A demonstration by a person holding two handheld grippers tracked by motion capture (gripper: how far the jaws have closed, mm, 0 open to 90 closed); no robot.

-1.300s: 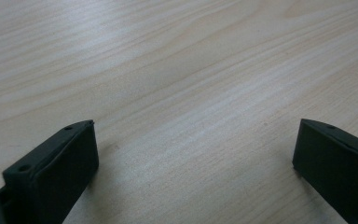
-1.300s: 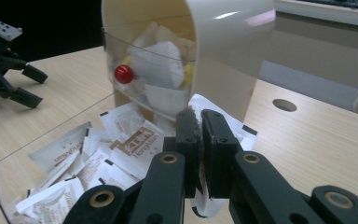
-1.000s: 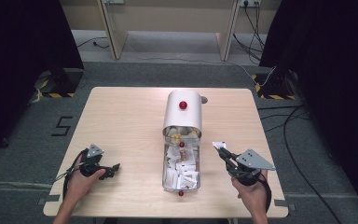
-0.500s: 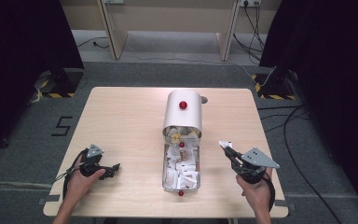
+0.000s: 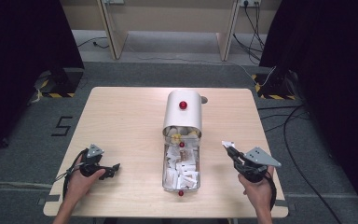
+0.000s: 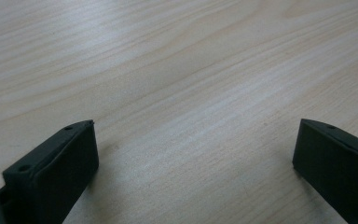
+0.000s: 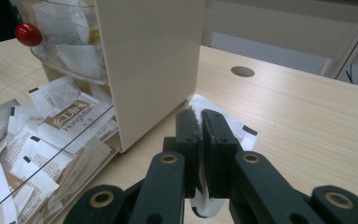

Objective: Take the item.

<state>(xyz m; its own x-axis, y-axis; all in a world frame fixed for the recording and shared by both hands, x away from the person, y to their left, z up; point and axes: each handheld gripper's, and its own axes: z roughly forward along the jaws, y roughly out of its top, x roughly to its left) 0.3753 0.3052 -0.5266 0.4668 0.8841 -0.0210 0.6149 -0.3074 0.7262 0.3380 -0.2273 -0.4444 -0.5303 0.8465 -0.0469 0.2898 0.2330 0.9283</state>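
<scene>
A cream cabinet [image 5: 182,113] with a red knob stands mid-table, and its clear drawer [image 5: 181,168] is pulled out toward me, full of white sachets [image 7: 60,109]. To the right of the drawer my right gripper [image 5: 227,146] is shut on one white sachet [image 7: 237,128], held a little above the table; the packet sticks out beyond the closed jaws. My left gripper [image 5: 113,168] rests low over the bare wood at the front left, open, with nothing between its fingers [image 6: 56,163].
The wooden table [image 5: 121,116] has a round cable hole [image 7: 242,71] behind the cabinet. Desk legs and cables stand on the grey floor beyond the far edge. Black curtains hang at both sides.
My right gripper has drifted right, away from the drawer, still carrying the sachet. The left gripper has stayed put.
</scene>
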